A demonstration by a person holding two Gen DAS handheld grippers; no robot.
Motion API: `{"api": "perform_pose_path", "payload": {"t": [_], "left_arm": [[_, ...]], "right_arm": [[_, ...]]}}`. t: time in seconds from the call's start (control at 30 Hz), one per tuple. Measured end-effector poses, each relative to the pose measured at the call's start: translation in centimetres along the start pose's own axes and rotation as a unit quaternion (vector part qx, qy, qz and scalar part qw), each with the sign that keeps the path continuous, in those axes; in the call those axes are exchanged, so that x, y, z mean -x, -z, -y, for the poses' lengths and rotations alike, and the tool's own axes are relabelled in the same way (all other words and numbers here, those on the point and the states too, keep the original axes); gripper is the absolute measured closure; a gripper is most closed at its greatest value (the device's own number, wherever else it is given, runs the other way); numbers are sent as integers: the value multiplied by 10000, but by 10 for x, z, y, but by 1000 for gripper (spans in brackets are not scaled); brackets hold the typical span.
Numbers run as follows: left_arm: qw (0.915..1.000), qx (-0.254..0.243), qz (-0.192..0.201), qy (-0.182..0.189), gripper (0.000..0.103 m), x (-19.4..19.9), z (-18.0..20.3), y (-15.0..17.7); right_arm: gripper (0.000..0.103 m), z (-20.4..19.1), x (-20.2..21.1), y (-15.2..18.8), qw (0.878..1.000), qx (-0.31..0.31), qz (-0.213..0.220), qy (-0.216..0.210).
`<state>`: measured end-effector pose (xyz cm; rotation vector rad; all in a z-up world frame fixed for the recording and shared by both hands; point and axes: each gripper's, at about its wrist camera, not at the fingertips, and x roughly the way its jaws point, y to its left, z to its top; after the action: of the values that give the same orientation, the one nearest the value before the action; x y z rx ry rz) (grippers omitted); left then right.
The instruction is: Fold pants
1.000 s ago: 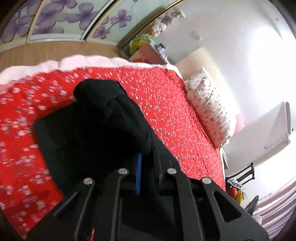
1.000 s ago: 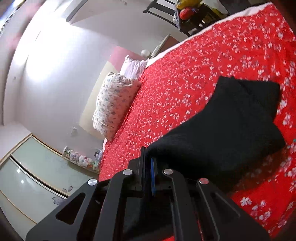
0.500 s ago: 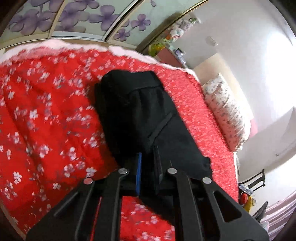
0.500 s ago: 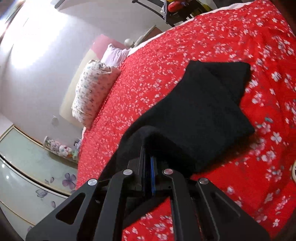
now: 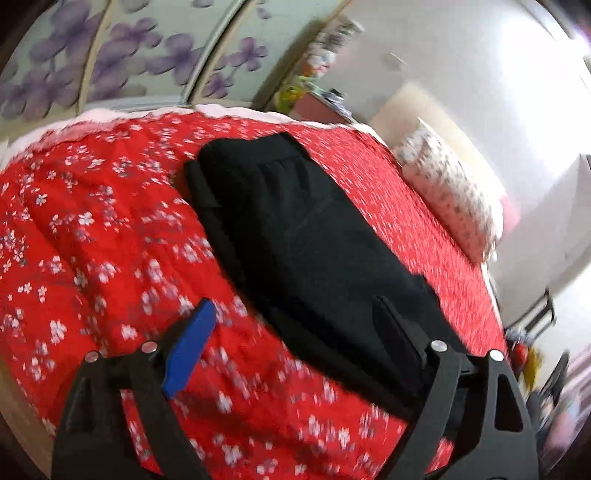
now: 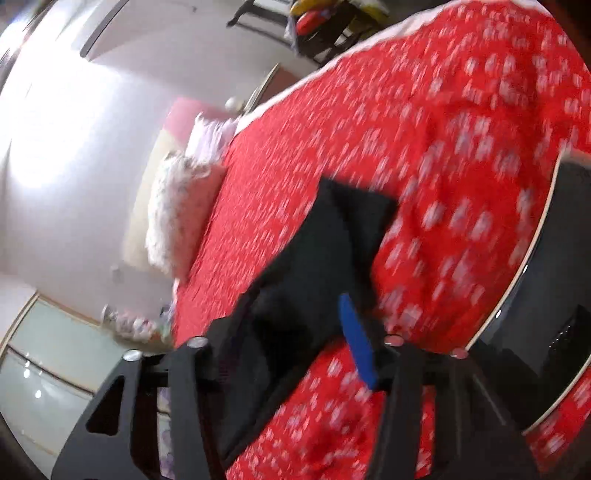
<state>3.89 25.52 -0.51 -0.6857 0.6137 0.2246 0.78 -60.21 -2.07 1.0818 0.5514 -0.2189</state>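
The black pants (image 5: 310, 236) lie folded in a long strip on the red flowered bedspread (image 5: 92, 229). My left gripper (image 5: 295, 314) is open, its jaws wide apart just above the near end of the pants, holding nothing. In the right wrist view the pants (image 6: 325, 251) lie flat on the bedspread (image 6: 443, 147). My right gripper (image 6: 288, 317) is open over their near end and holds nothing. Both views are blurred by motion.
A flowered pillow (image 5: 454, 195) lies at the head of the bed, also in the right wrist view (image 6: 177, 210). A wardrobe with purple flowers (image 5: 110, 66) stands behind the bed. A dark curved object (image 6: 554, 277) lies at the right edge. A chair (image 6: 317, 22) stands beyond the bed.
Both grippers have opened and let go of the pants, which now lie folded on the bedspread. Both grippers have pulled back a little.
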Motion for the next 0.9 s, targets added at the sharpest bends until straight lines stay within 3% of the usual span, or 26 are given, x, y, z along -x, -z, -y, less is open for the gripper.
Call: {"api": "perform_pose_path", "payload": {"t": [0.1,0.3,0.37,0.43,0.53,0.6,0.83,0.9], "left_arm": [[9988,-486,-96,38,15,1,16,17],[9954,-898,-261,186,12,0,34,37],[9952,-913,-302,201,11,-2,35,38],[9950,-928,-313,197,11,-2,35,38],[9952,-901,-324,187,11,-3,34,37],[9952,-911,-326,167,10,-4,35,37],[9949,-946,-337,135,9,-3,41,37],[9947,-963,-341,117,8,-3,42,38]], "right_arm": [[57,-21,-21,-14,9950,838,-203,501],[58,-31,-60,-20,9765,1551,-469,1418],[63,-33,-77,-10,9630,1896,-808,1735],[68,-38,-82,-1,9449,2442,-828,2017],[86,-40,-79,5,9370,2764,-899,1939],[89,-47,-76,5,9291,3016,-847,1966],[92,-103,-66,-20,8726,4230,367,2416],[92,-95,-83,-31,8685,4230,130,2581]]}}
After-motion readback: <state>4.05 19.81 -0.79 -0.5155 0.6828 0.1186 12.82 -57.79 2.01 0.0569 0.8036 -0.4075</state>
